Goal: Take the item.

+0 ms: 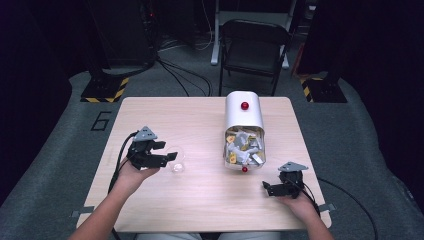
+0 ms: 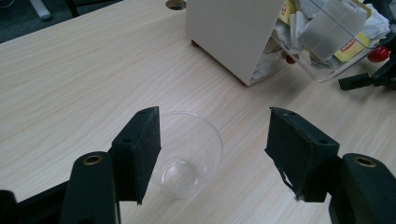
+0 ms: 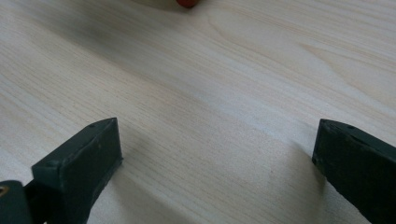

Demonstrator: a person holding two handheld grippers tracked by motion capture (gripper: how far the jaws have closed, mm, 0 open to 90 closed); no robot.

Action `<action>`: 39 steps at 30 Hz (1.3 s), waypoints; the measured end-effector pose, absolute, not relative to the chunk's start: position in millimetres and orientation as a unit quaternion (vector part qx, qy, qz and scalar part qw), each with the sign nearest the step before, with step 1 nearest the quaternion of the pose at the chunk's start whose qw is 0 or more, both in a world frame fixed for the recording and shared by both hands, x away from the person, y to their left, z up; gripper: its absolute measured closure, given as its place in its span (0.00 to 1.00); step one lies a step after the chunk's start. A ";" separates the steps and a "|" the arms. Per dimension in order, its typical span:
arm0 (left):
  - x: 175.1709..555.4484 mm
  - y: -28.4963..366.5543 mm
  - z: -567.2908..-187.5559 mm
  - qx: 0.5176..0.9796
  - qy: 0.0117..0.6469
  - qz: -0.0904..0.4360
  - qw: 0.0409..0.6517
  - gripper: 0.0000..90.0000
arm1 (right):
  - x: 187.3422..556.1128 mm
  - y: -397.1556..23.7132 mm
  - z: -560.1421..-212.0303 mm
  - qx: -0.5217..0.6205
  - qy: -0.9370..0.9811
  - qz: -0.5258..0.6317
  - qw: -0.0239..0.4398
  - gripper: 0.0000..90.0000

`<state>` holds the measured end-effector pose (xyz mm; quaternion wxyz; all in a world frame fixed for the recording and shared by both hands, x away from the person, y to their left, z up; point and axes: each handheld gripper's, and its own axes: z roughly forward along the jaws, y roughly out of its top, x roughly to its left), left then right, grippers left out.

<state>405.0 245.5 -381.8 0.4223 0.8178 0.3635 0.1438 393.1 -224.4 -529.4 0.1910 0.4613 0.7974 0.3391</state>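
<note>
Clear plastic cup (image 2: 189,151) stands upright on the table (image 1: 200,200), left-centre, mouth up, looks empty. Left gripper (image 2: 215,154) is right at it, jaws spread wide; in the left gripper view the cup sits between the jaws but off-centre, close against one pad (image 2: 140,154), w/ a clear gap to the other pad. Can't tell if that near pad is touching the cup wall or just beside it. High view: left gripper (image 1: 162,155) is on the cup's (image 1: 177,161) left side, jaws aimed rightward across the table, so the cup lies straight ahead along the jaw axis. Cup is round, so no long axis to line up; what matters is centring the gap on it before closing, else it'll likely get shoved sideways. Right gripper (image 1: 272,189) rests near the front right edge, jaws also spread, nothing between them, bare wood under them in the right gripper view. It's well apart from the cup, so left hand is the nearer one by far. White container (image 1: 243,127) w/ tea bags (image 1: 243,146) lies tipped btwn the two grippers, nearer the right one.
</note>
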 end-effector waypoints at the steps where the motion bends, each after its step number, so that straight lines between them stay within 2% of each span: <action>1: 405.4 243.5 -381.1 0.818 0.362 0.145 0.424 0.38 | 393.1 -224.4 -529.5 0.461 0.797 0.340 0.190 0.01; 39: 407.5 154.5 -349.0 0.845 0.270 0.135 0.441 0.46 | 393.1 -224.4 -529.4 0.461 0.797 0.339 0.191 0.01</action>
